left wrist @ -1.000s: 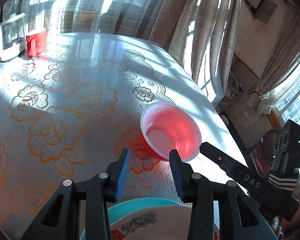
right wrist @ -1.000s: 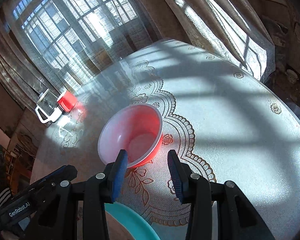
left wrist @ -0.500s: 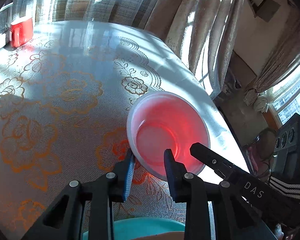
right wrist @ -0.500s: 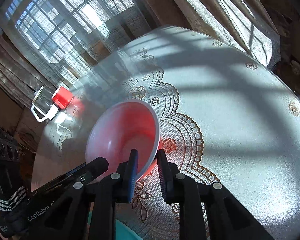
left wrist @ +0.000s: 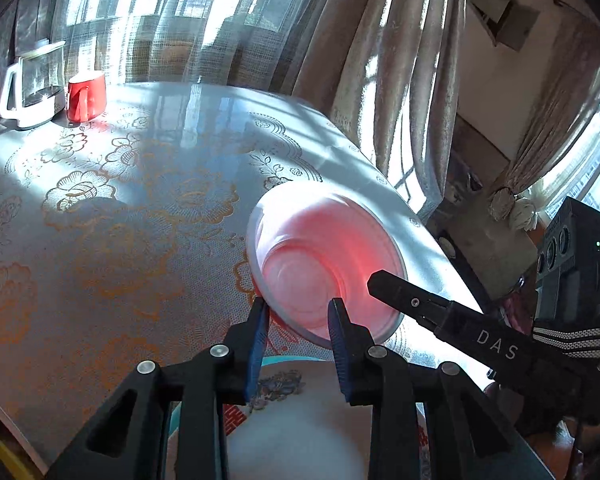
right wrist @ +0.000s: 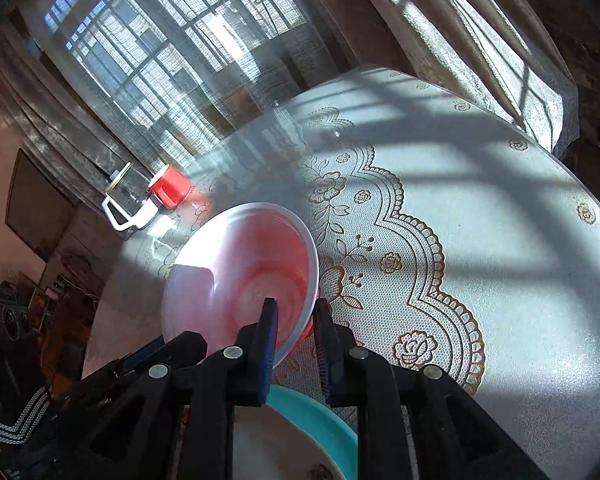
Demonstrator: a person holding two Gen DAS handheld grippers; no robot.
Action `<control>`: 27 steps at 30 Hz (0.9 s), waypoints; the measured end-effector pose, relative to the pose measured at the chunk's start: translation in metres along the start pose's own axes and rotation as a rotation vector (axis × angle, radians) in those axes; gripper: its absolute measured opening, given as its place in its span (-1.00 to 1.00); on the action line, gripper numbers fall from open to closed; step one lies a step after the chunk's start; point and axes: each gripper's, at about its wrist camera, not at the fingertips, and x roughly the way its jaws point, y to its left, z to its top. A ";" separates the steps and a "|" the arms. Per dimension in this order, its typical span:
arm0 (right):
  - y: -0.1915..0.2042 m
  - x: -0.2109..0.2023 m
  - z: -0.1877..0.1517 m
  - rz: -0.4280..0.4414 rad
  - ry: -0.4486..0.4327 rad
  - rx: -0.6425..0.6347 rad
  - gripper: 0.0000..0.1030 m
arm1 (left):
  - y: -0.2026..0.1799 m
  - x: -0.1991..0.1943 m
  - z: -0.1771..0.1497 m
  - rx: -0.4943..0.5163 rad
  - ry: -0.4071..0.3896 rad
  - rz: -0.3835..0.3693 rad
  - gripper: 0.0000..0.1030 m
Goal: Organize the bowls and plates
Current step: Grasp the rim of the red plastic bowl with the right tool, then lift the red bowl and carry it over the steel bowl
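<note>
Right wrist: red bowl (right wrist: 236, 276) empty, clamped by fingers (right wrist: 267, 332).

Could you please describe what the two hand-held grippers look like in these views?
Each is a black plastic frame with triangular cut-outs, silver round screw heads and two blue ribbed pads. Seen from the left hand-held gripper, the right hand-held gripper bears white letters "DAS", a black-and-white striped strap and a black camera box with a green light. No cables show.
</note>
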 end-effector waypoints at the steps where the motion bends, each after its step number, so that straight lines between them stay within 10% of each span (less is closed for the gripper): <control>1: 0.003 -0.002 -0.003 0.006 0.001 -0.003 -0.65 | 0.002 -0.005 -0.003 -0.005 -0.006 0.003 -0.43; 27: 0.088 -0.017 -0.081 0.114 0.037 -0.140 -0.67 | 0.036 -0.101 -0.079 -0.068 -0.104 0.053 -0.43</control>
